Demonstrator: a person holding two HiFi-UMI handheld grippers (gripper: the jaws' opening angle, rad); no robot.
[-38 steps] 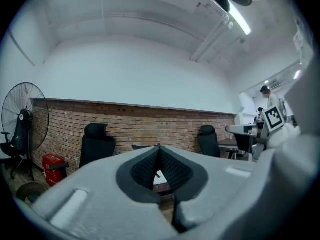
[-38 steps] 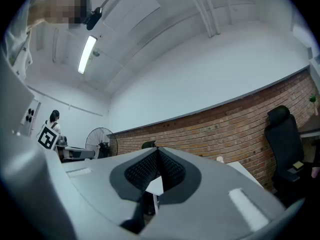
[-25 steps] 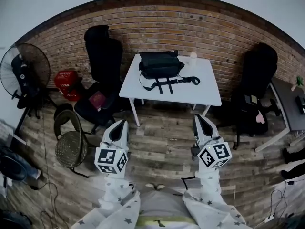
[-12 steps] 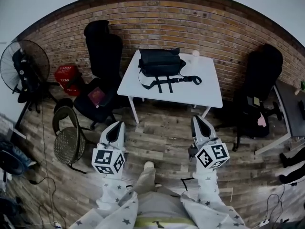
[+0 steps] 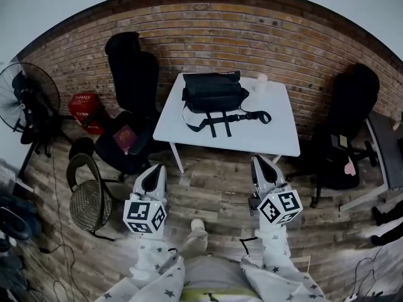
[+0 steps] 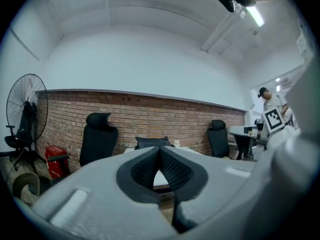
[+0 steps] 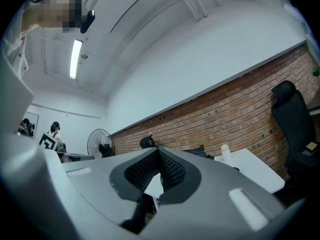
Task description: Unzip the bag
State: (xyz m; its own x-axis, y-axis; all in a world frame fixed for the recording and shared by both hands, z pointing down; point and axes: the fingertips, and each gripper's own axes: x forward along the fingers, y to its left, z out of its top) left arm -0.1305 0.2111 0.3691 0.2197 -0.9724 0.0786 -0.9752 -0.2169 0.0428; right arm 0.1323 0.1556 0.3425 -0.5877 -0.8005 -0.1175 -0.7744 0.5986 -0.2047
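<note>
Bag: black, on white tabletop, white cup beside.
Left claw: pressed together, empty.
Right claw: pressed together, empty.

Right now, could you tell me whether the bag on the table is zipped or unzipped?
Cannot tell: the black bag on the white table is too small in every view to show its zip.

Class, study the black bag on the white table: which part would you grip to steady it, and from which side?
Probably its top edge, coming from the near side of the table. The black bag sits toward the wall side, its straps trailing toward the near edge, so that side is open. The zip pull is too small to see.
</note>
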